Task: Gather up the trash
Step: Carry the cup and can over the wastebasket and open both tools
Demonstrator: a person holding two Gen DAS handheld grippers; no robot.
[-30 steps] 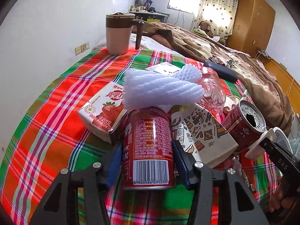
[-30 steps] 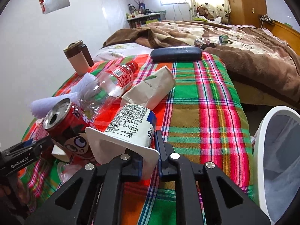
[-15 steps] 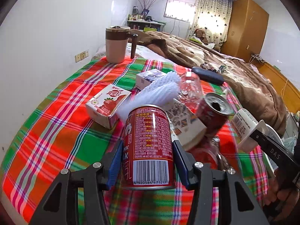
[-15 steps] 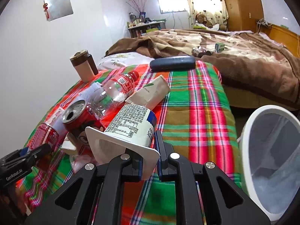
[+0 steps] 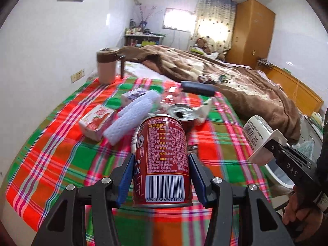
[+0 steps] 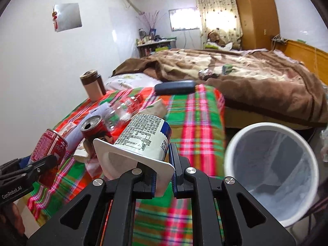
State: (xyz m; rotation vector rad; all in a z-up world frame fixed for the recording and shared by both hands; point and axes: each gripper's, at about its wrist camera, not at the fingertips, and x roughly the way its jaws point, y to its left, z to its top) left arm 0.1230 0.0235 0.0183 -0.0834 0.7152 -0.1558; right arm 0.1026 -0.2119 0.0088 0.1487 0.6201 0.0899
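My left gripper (image 5: 162,176) is shut on a red drink can (image 5: 162,160) and holds it upright above the plaid tablecloth (image 5: 61,157). The can also shows in the right wrist view (image 6: 48,149). My right gripper (image 6: 162,170) is shut on the rim of a white yogurt cup (image 6: 141,141), lifted off the table; the cup also shows in the left wrist view (image 5: 258,135). A white trash bin (image 6: 270,166) with a clear liner stands on the floor to the right of the table, below the cup.
On the table lie a second open red can (image 5: 182,114), a strawberry milk carton (image 5: 96,121), white foam netting (image 5: 131,116), a clear plastic bottle (image 6: 123,110), a paper pouch (image 6: 155,108), a brown mug (image 5: 107,67) and a dark case (image 5: 197,88). A bed (image 6: 246,75) is behind.
Both grippers have risen and pulled back from the pile with the can and the cup. The trash bin has come further into the right wrist view.
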